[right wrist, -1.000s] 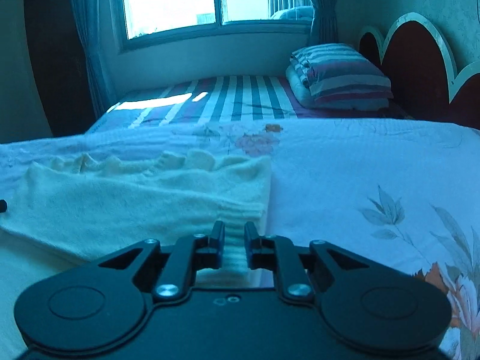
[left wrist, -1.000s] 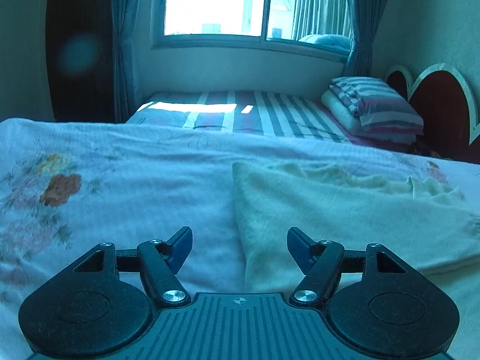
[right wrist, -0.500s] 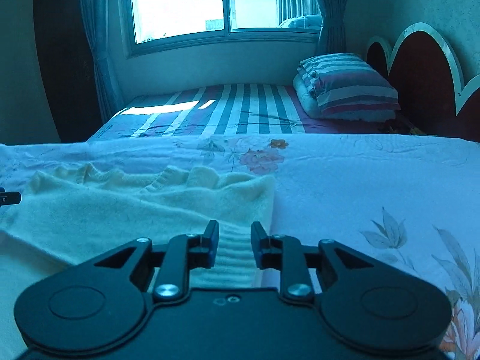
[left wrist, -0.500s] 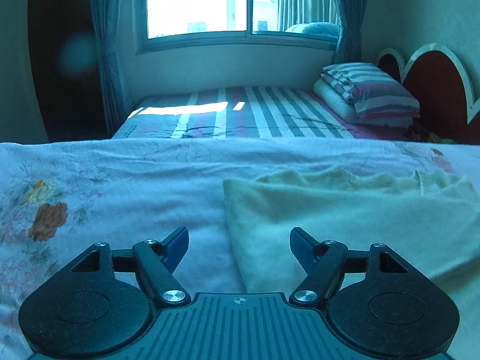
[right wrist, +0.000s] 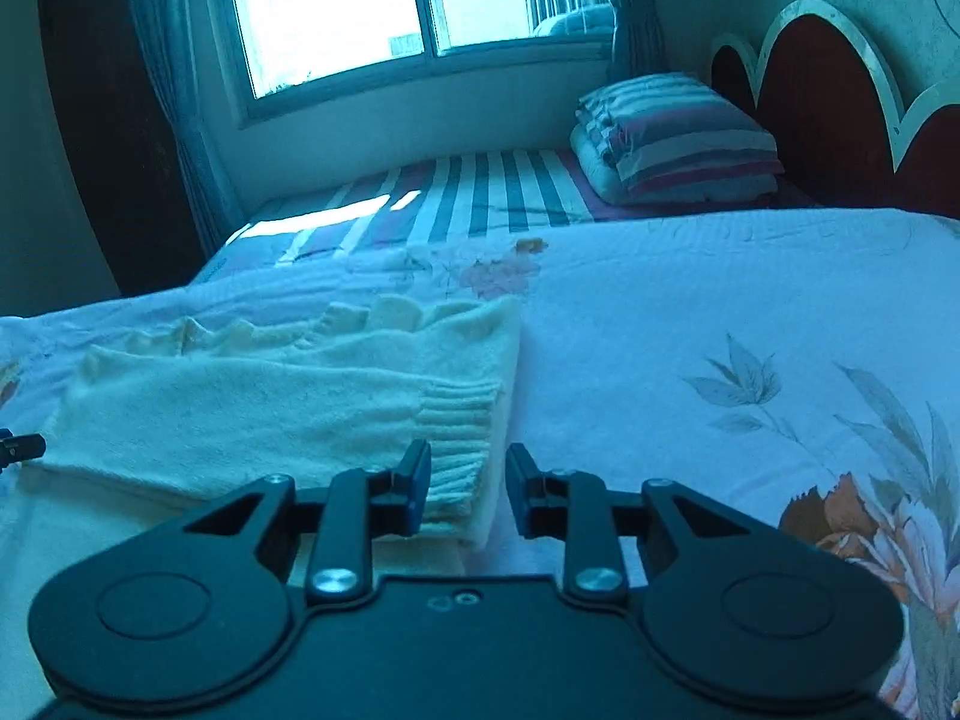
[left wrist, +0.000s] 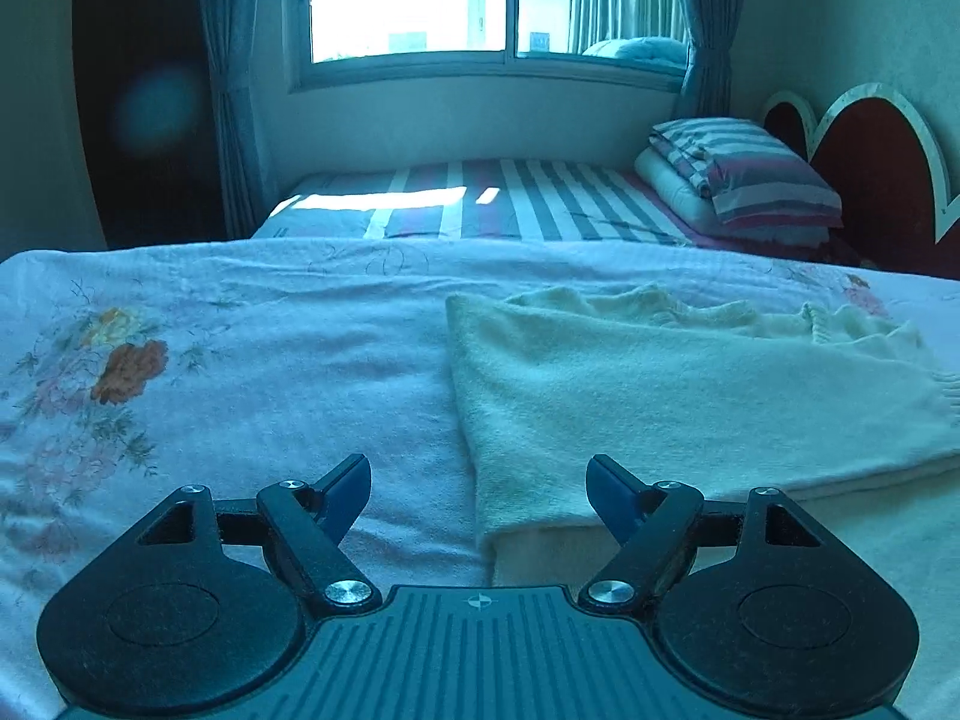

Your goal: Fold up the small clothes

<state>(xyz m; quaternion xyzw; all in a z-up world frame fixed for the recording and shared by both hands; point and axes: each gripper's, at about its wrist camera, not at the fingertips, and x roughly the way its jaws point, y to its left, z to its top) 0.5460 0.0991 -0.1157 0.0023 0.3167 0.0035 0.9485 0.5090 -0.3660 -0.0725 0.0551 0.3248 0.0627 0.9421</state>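
A cream knitted sweater [left wrist: 690,396] lies partly folded on the floral bedsheet [left wrist: 240,372], flat so its edges can be reached from the near side. The left hand-held gripper [left wrist: 478,489] stands wide open at the sweater's near left corner, gripping nothing. The right hand-held gripper [right wrist: 468,486] has just been opening; its jaws straddle the ribbed cuff [right wrist: 459,426] without pinching it. The sweater's underside layers are hidden.
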